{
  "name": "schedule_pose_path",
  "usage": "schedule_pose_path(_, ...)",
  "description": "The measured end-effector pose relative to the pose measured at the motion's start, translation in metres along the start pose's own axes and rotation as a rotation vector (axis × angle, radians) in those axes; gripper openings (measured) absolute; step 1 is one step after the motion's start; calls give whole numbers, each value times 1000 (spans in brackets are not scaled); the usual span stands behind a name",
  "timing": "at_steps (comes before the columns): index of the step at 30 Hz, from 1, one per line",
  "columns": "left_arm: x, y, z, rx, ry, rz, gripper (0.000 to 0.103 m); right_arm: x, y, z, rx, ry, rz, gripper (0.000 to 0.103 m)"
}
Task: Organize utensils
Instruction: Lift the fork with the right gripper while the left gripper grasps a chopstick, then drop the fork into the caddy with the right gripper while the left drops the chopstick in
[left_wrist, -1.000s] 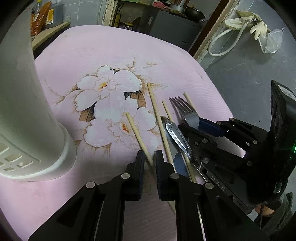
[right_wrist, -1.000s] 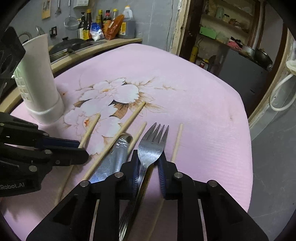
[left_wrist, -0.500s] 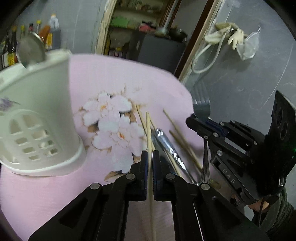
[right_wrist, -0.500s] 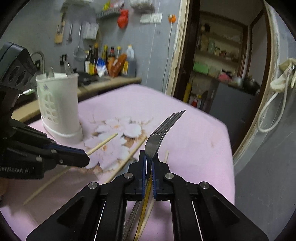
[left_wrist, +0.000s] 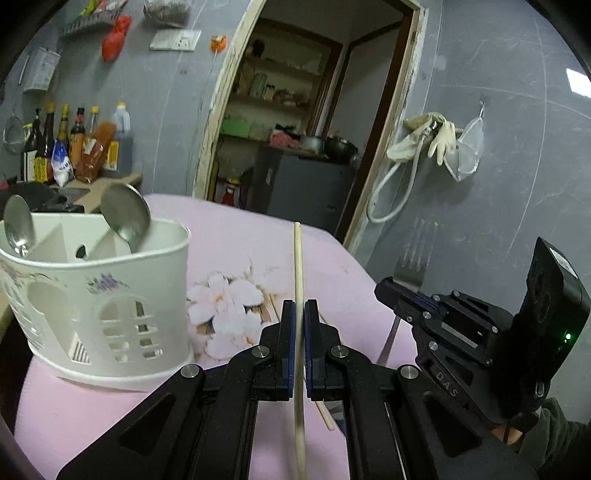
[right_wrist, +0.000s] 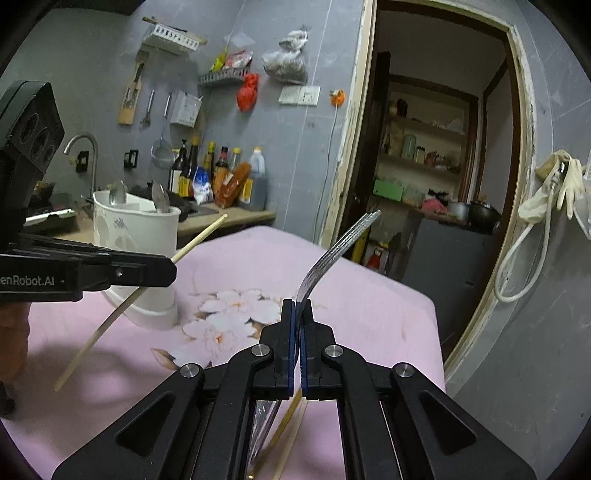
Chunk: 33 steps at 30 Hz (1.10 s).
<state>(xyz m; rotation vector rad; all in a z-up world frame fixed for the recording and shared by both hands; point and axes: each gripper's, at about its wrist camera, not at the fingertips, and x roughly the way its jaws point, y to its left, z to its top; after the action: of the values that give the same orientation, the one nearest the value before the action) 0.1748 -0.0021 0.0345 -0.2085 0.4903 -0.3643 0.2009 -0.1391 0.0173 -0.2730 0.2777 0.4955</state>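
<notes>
both are mid-carry: left gripper (left_wrist: 300, 317) is clamped tight on a chopstick (left_wrist: 297, 266), right gripper (right_wrist: 297, 317) pinching a fork (right_wrist: 332, 251), both lifted off the pink cloth (right_wrist: 369, 295). next i'd guess each needs tipping down into the white caddy (left_wrist: 122, 280) with the spoons (left_wrist: 127, 212).

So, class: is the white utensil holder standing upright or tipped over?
Upright. The utensil holder sits flat on its base on the pink cloth, its open top facing up, with two spoons standing in it.
</notes>
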Motion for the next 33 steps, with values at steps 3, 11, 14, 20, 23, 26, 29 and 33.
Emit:
schedule_pose_path(3,-11,1,3,-5,-23,4,2,-5,3,2,-8,-24,-10,0)
schedule_pose_path(11,-36,18,21,-26,-113,25,2,-11,3,22,4,-79,2,0)
schedule_pose_path(14,-47,28,34,-34,-160,37,2,-13,5,38,8,-114,19,0)
schedule_pose_path(20,-71,61,70,-53,-286,79,2,-9,17,78,24,-199,79,0)
schedule_pose_path(23,-82,83,88,-55,-353,128,2,-2,27,100,28,-244,109,0)
schedule_pose_path(26,-92,113,102,-84,-411,173,2,8,39,120,40,-284,140,0)
schedule_pose_path(29,-98,143,111,-121,-462,210,2,19,53,135,47,-314,166,0)
schedule_pose_path(33,-104,185,118,-195,-519,239,2,36,72,147,51,-336,190,0)
